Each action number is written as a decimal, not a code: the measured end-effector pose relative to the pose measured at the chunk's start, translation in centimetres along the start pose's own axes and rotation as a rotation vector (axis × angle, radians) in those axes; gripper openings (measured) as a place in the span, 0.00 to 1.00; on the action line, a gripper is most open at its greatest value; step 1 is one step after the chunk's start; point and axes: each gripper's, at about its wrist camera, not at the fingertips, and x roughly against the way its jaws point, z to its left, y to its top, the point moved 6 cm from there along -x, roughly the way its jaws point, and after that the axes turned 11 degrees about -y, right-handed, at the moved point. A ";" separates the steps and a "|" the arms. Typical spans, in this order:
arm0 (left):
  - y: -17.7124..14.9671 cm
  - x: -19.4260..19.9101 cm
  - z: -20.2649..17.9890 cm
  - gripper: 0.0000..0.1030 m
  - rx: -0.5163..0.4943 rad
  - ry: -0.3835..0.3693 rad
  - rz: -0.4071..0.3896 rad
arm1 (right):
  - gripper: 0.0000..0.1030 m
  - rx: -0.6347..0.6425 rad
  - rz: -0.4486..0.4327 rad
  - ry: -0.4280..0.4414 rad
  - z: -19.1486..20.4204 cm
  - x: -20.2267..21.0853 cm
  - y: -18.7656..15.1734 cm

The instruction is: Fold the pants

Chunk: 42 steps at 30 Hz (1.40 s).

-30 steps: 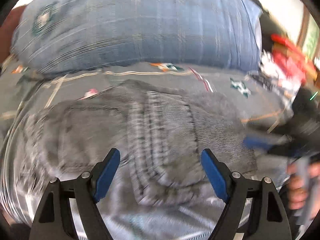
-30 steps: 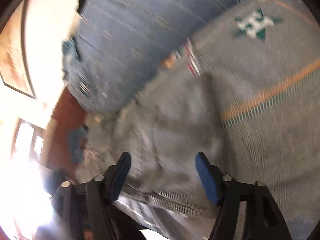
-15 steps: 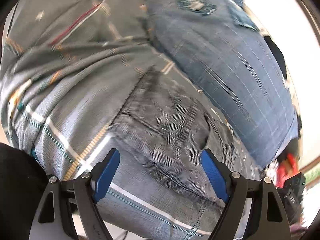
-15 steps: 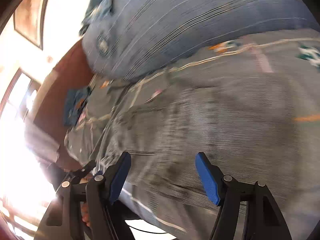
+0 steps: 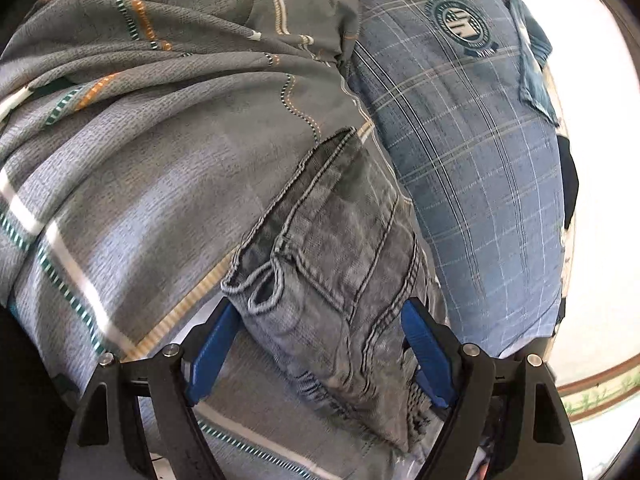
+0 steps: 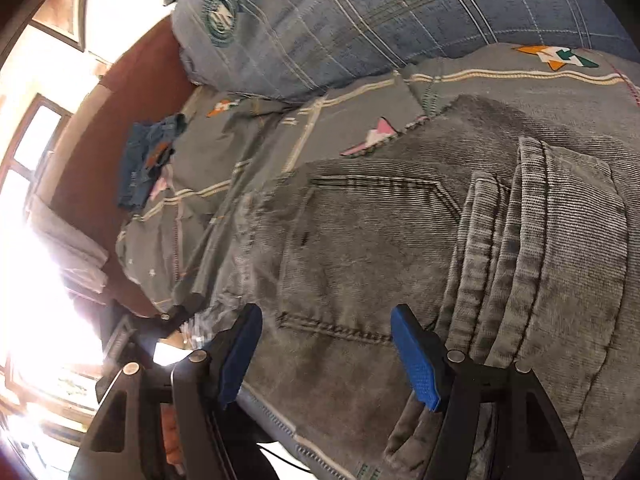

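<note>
Grey jeans (image 5: 340,240) lie folded on a bed, waistband corner and belt loops toward my left gripper (image 5: 320,348). Its jaws are closing, with that folded end of the jeans between the blue pads; neither pad clearly presses on the cloth. From the right wrist the same jeans (image 6: 400,220) show a back pocket, with folded legs stacked on the right. My right gripper (image 6: 328,352) stands open just above the pocket's lower seam, with nothing gripped.
A grey patterned bedspread (image 5: 140,180) covers the bed and bunches in folds at the far left. A big blue plaid pillow (image 6: 360,12) lies behind the jeans. A small blue denim garment (image 6: 148,156) sits near the reddish headboard (image 6: 132,80). Bright windows glare on the left.
The left gripper has rolled and swung round to the waistband end of the jeans, and its jaws have narrowed slightly. The right gripper has slid sideways over the jeans to the back pocket.
</note>
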 end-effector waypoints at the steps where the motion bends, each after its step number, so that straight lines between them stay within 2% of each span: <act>1: 0.1 -0.2 0.0 0.74 -0.001 0.005 0.000 | 0.68 -0.010 0.005 -0.007 -0.3 -0.4 0.2; 3: 0.2 -1.0 0.0 0.39 -0.029 0.050 0.017 | 0.69 -0.053 0.025 0.011 -1.0 -1.2 0.3; 4: 0.2 -1.3 0.1 0.31 -0.045 0.086 0.028 | 0.68 -0.076 0.028 0.026 -1.2 -1.0 0.5; 5: 0.3 -1.5 0.2 0.28 -0.055 0.105 0.026 | 0.68 -0.086 0.035 0.038 -1.2 -0.9 0.7; 9: 0.7 -1.9 0.0 0.22 -0.070 0.126 0.024 | 0.68 -0.141 0.011 0.094 -1.0 -0.1 2.3; 12: 0.9 -2.1 -0.8 0.13 -0.109 0.148 0.020 | 0.69 -0.179 0.091 0.056 -1.9 -2.5 2.2; 17: 1.4 -2.5 -3.9 0.09 -0.209 0.152 0.003 | 0.69 -0.225 0.091 0.074 -2.0 -1.8 2.4; 20: 1.2 -2.0 -5.7 0.09 -0.281 0.159 -0.007 | 0.69 -0.252 0.044 0.107 -2.4 -0.3 2.4; 22: 0.9 -2.1 -7.9 0.08 -0.350 0.159 -0.014 | 0.69 -0.270 -0.005 0.145 -3.2 1.7 2.3; 25: -0.5 -2.6 -12.6 0.08 -0.508 0.151 -0.030 | 0.69 -0.292 -0.069 0.127 -5.4 4.4 1.9; 30: -7.0 -4.4 -21.6 0.08 -0.819 0.073 -0.001 | 0.69 -0.337 -0.147 0.103 -10.8 8.9 0.4; 34: -14.9 -7.6 -26.9 0.08 -1.027 -0.014 0.103 | 0.69 -0.464 -0.251 0.113 -17.2 13.0 -1.6; 37: -20.9 -11.5 -27.5 0.08 -1.119 -0.038 0.229 | 0.69 -0.565 -0.330 0.095 -21.9 16.0 -3.3; 39: -25.0 -15.8 -25.1 0.08 -1.149 0.007 0.375 | 0.69 -0.625 -0.361 0.074 -24.8 17.6 -4.6; 42: -28.1 -21.0 -19.5 0.10 -1.093 0.146 0.600 | 0.69 -0.664 -0.363 0.046 -27.8 19.4 -6.5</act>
